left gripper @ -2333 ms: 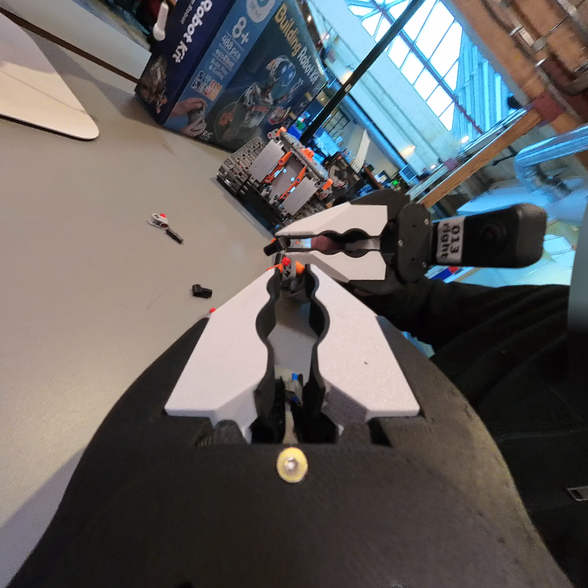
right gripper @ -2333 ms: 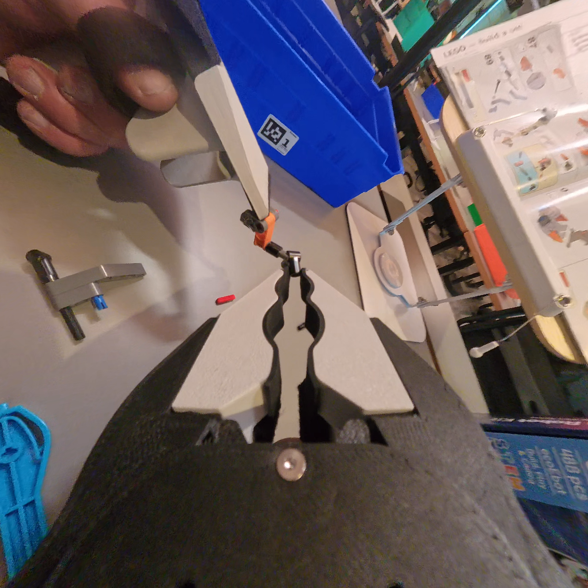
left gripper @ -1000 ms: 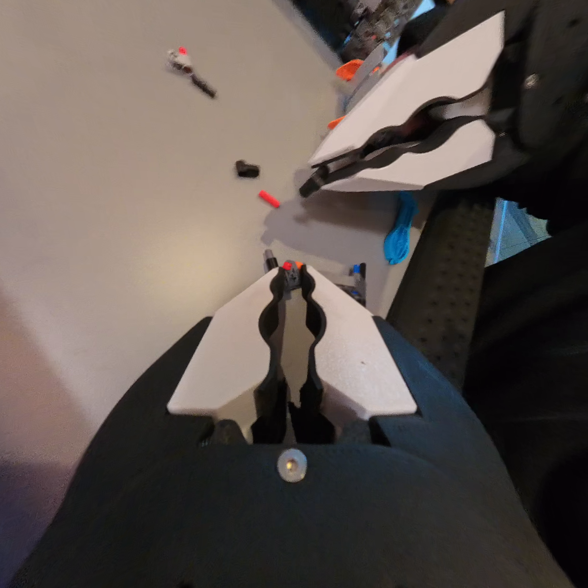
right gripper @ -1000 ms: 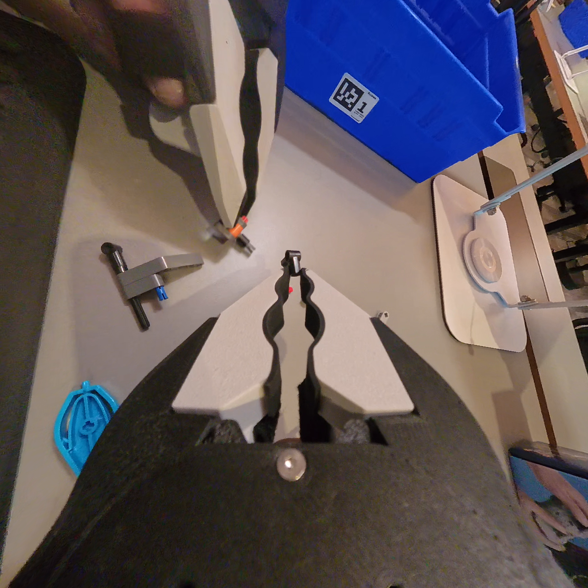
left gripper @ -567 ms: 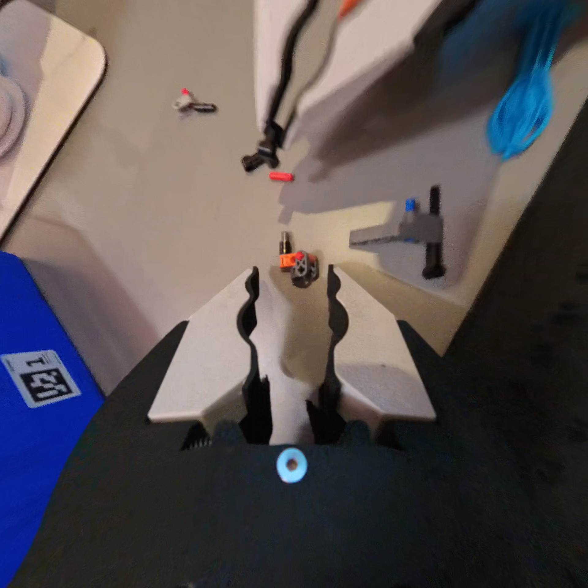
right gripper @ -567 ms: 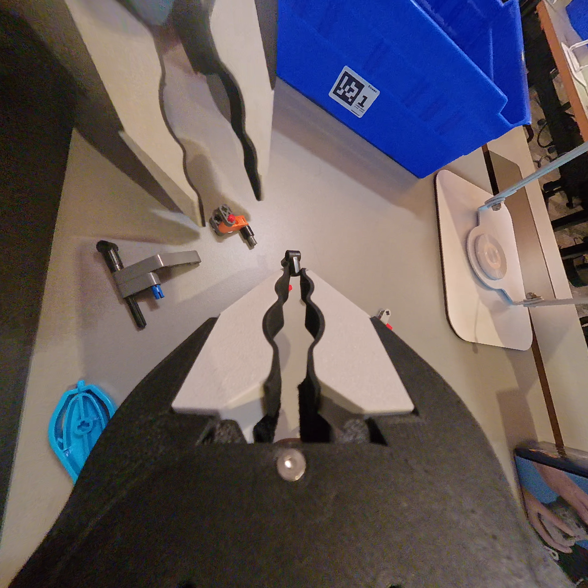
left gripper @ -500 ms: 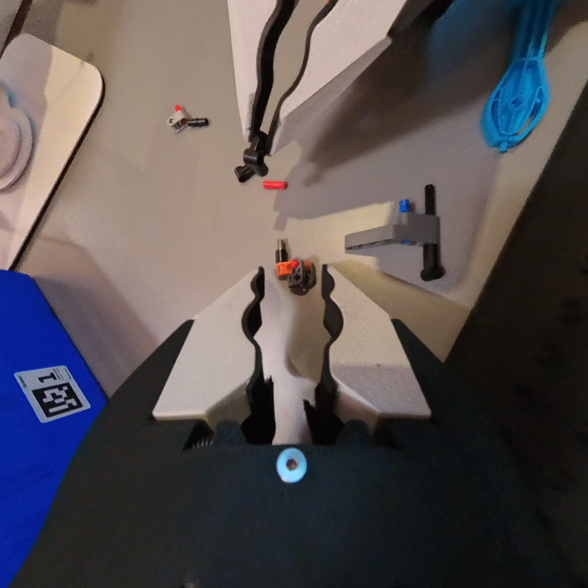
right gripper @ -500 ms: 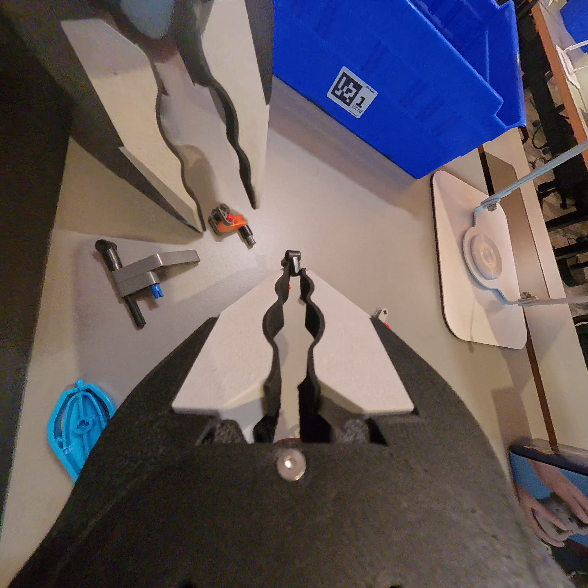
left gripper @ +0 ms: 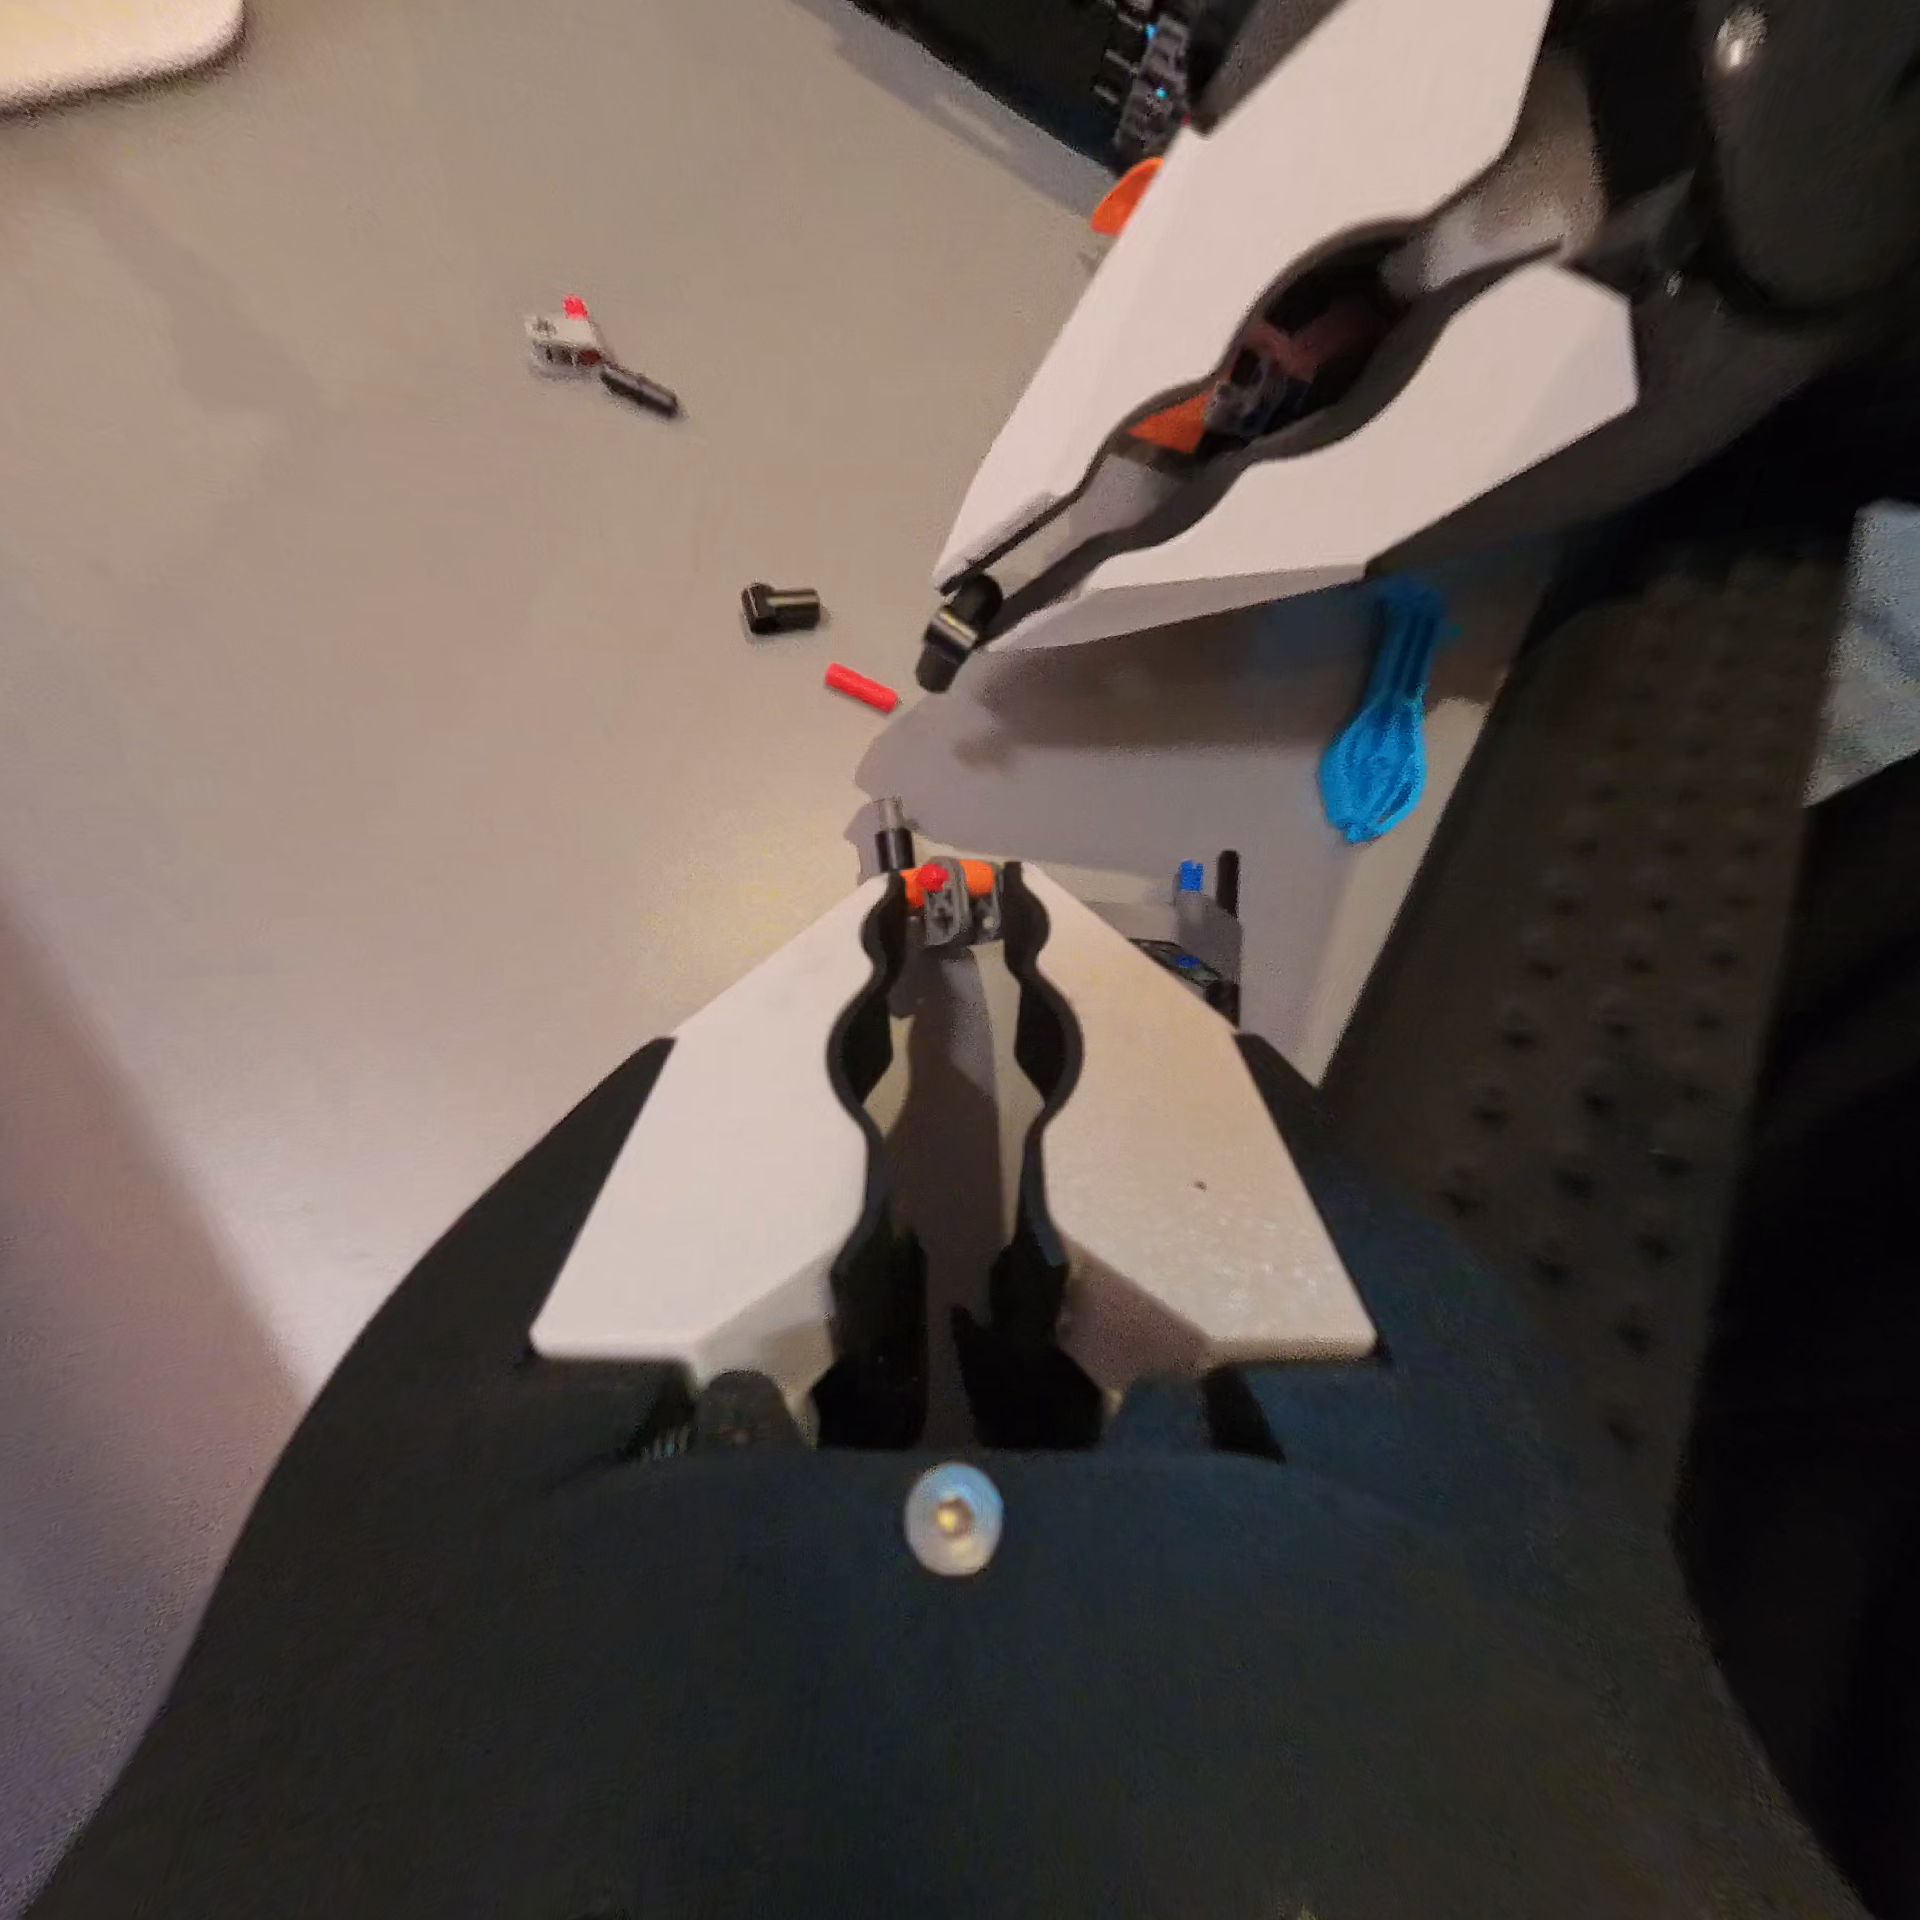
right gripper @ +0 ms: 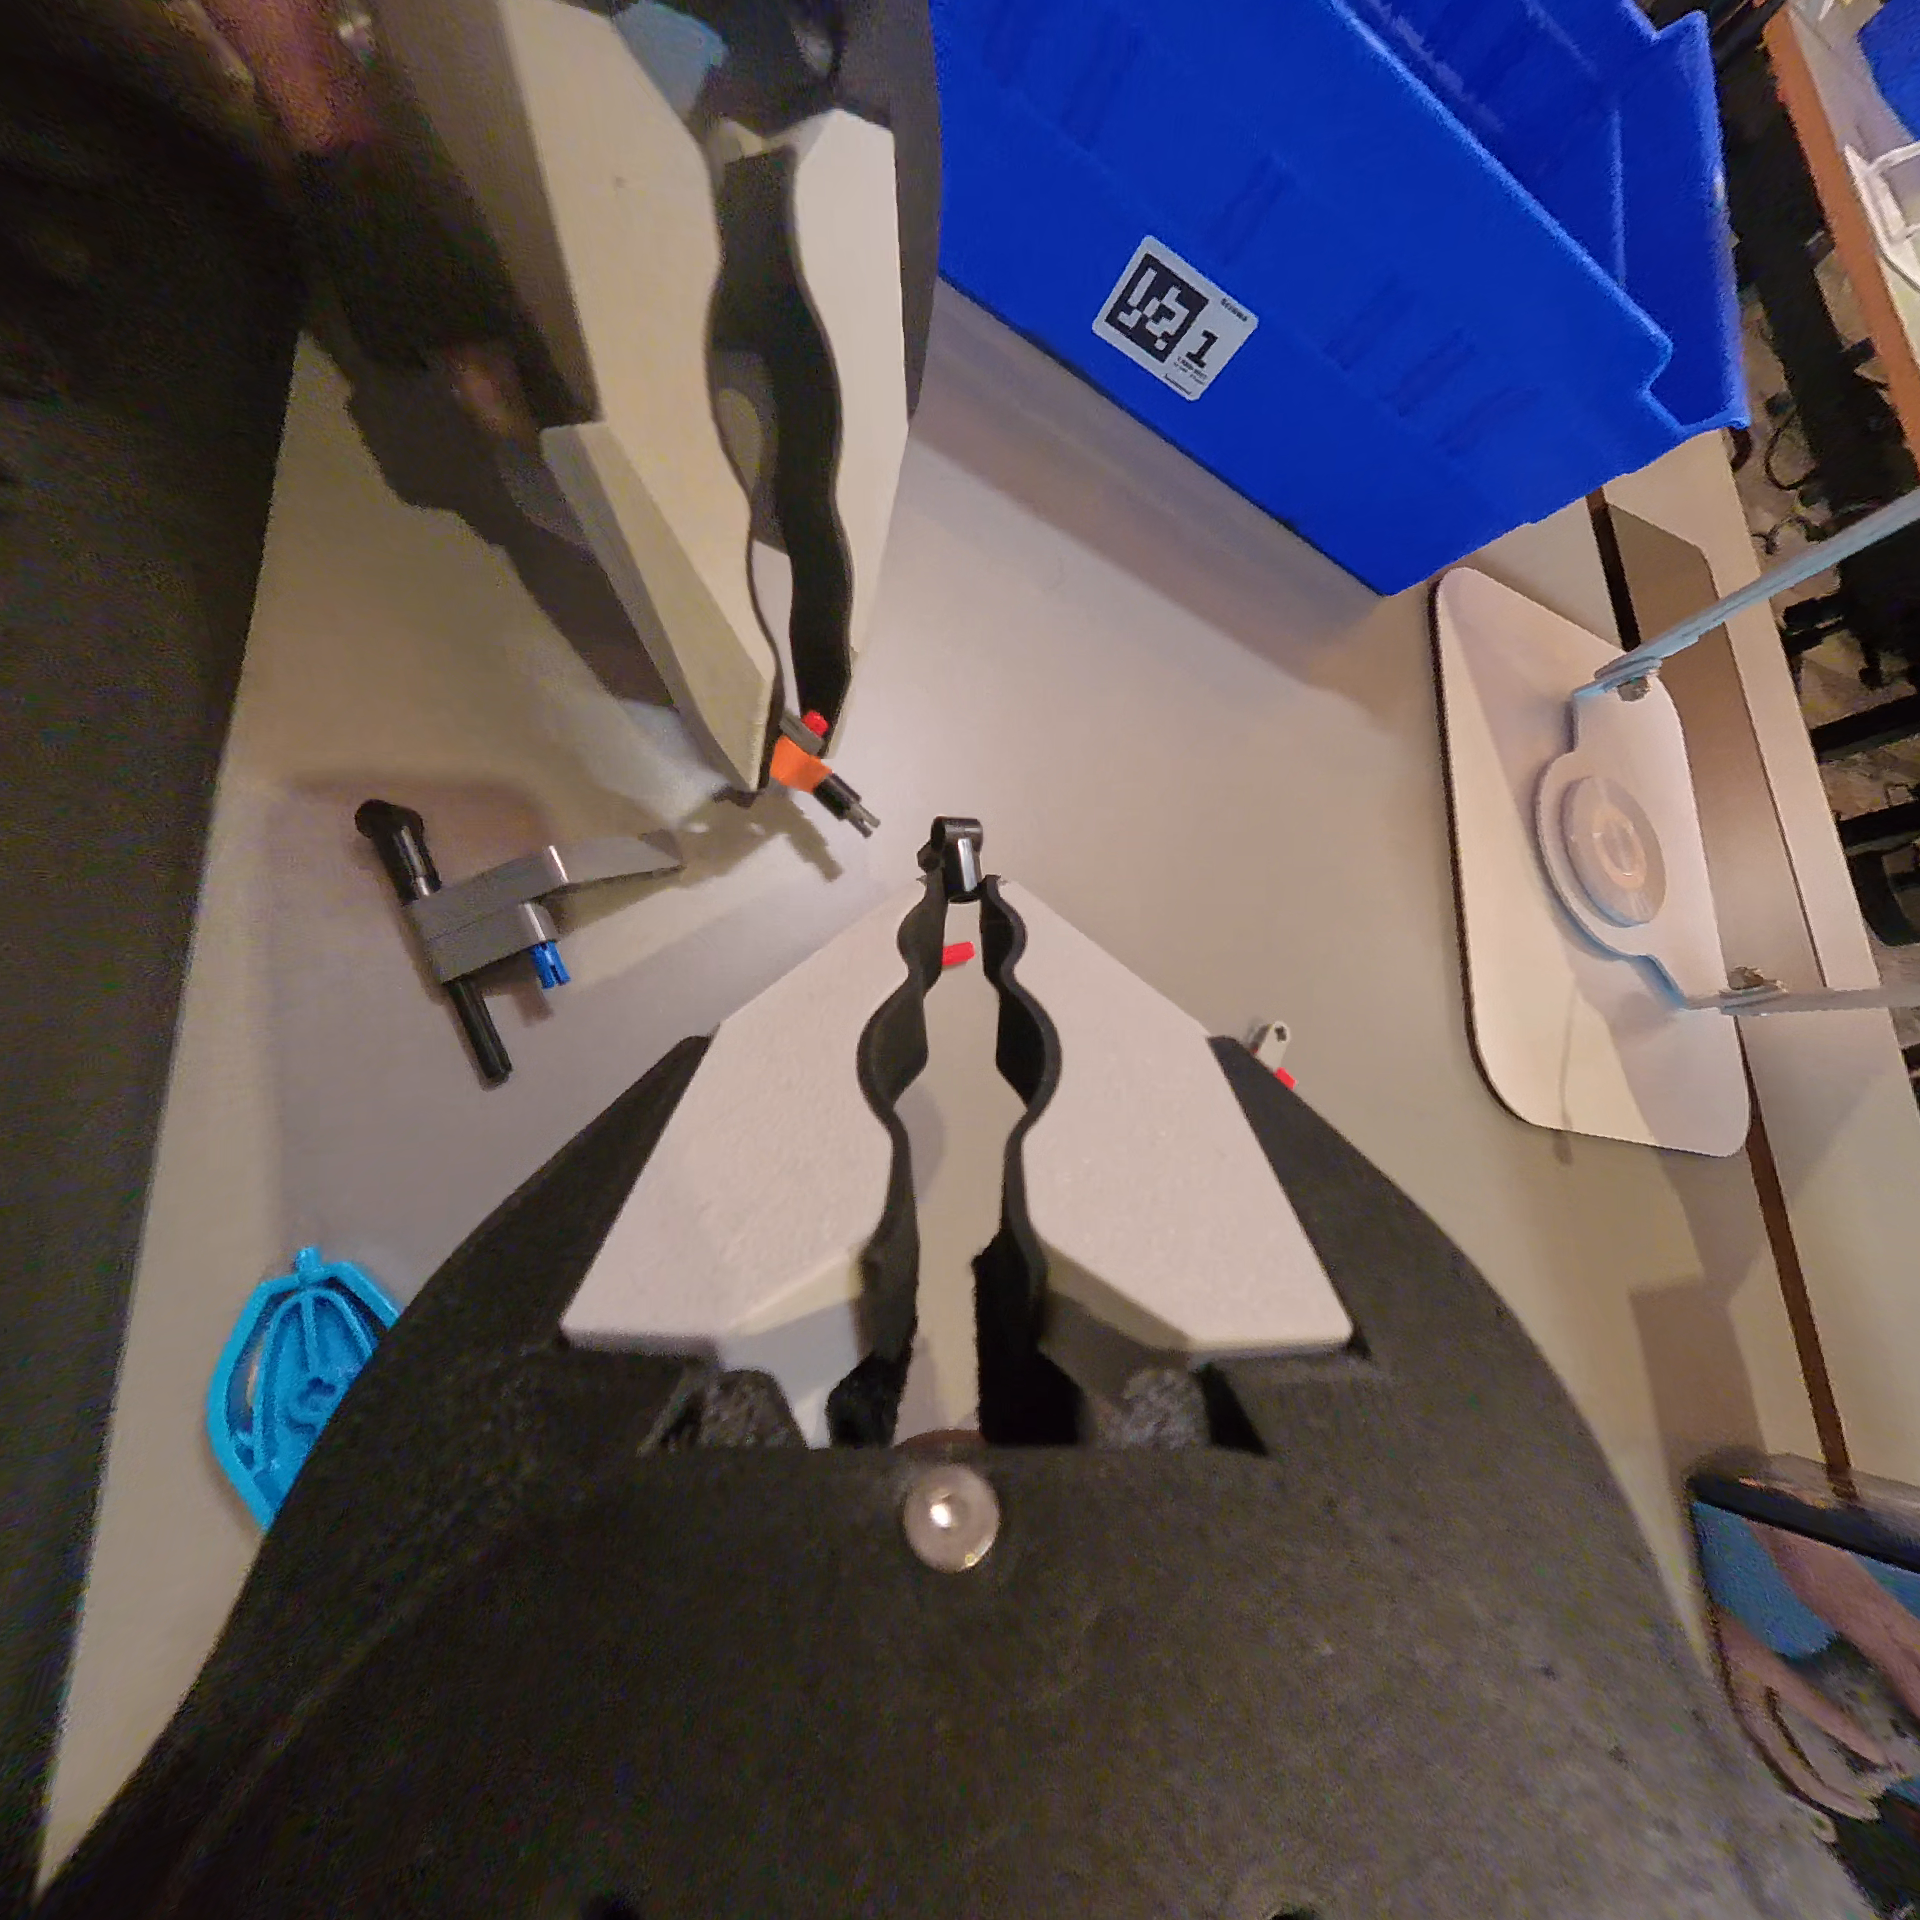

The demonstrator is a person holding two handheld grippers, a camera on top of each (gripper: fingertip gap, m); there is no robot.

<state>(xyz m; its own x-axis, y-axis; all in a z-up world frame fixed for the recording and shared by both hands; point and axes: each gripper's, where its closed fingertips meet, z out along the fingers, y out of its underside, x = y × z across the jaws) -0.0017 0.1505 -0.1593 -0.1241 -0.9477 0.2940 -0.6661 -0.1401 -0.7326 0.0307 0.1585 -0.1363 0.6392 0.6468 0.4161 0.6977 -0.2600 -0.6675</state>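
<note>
My left gripper (left gripper: 948, 896) is shut on a small orange and grey piece (left gripper: 951, 902) with a red pin and a black pin sticking out; it also shows in the right wrist view (right gripper: 798, 764), held by the left gripper (right gripper: 805, 740) just above the grey table. My right gripper (right gripper: 961, 883) is shut on a small black connector (right gripper: 956, 847), a short way right of the orange piece. In the left wrist view the right gripper (left gripper: 961, 618) comes in from the upper right with the black connector (left gripper: 948, 649) at its tips.
On the table lie a grey beam with a black axle and blue pin (right gripper: 488, 914), a red pin (left gripper: 860, 688), a black elbow piece (left gripper: 779, 608), a small grey and red piece (left gripper: 582, 343) and a light blue tool (right gripper: 291, 1371). A blue bin (right gripper: 1351, 260) and a white base plate (right gripper: 1538, 1039) stand behind. My right fingertips sit around 5 cm from my left ones. Both grippers' tips are roughly 25 cm from the white base plate (right gripper: 1538, 1039).
My left gripper was open over the orange piece lying on the table; it has shut on it and tilted up. My right gripper still holds the black connector.
</note>
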